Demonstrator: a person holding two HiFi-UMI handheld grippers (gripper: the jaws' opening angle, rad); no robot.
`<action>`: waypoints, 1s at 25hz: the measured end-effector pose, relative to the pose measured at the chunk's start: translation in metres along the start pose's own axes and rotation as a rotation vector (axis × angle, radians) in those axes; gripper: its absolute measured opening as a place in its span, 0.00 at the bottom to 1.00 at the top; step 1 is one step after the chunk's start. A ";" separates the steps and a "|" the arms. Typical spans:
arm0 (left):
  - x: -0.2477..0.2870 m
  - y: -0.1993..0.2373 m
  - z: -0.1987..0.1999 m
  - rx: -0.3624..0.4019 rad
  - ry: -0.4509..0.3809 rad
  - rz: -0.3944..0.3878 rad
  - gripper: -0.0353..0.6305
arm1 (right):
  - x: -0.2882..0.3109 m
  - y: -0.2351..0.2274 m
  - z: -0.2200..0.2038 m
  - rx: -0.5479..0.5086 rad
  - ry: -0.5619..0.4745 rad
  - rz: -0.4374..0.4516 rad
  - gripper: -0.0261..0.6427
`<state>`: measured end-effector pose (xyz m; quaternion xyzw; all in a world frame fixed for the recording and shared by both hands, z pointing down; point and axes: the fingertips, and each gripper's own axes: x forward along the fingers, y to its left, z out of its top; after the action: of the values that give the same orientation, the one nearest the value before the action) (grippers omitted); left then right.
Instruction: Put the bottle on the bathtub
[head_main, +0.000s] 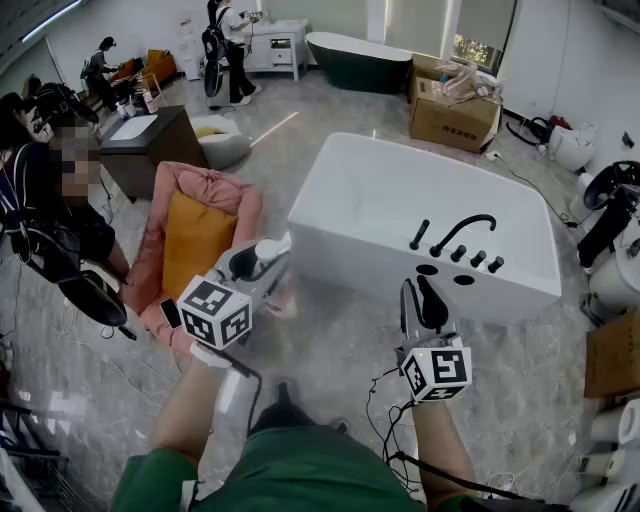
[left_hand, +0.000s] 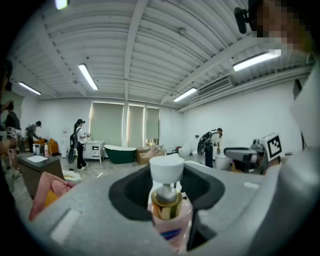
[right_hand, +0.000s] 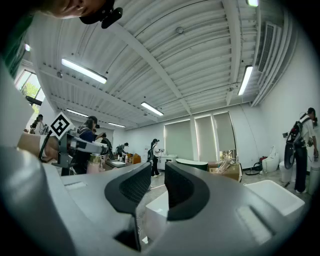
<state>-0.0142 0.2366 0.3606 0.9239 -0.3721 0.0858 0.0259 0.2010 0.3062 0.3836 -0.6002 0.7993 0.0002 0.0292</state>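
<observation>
The bottle (left_hand: 170, 212), pink with a white pump, is grasped between the left gripper's (left_hand: 167, 187) fingers. It is held in the air just beside the white bathtub's (head_main: 322, 238) near corner. The right gripper (right_hand: 159, 189) hovers near the tub's faucet (head_main: 455, 232) side, its 2 fingers slightly apart on nothing.

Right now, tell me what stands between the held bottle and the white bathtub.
Nothing visible. The left gripper holds the bottle just short of the bathtub's near corner; the pink chair sits off to the side.
</observation>
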 end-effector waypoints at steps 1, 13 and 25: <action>-0.014 -0.006 0.000 -0.003 -0.006 0.009 0.30 | -0.007 0.005 0.003 0.000 -0.001 0.000 0.17; -0.128 0.005 -0.011 -0.043 -0.096 0.064 0.30 | -0.018 0.077 -0.018 0.031 0.027 0.002 0.17; -0.168 0.094 -0.006 -0.021 -0.088 -0.043 0.30 | 0.024 0.173 0.036 -0.018 0.018 -0.095 0.17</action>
<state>-0.1985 0.2842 0.3347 0.9342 -0.3537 0.0405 0.0211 0.0304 0.3323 0.3409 -0.6378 0.7700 0.0006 0.0169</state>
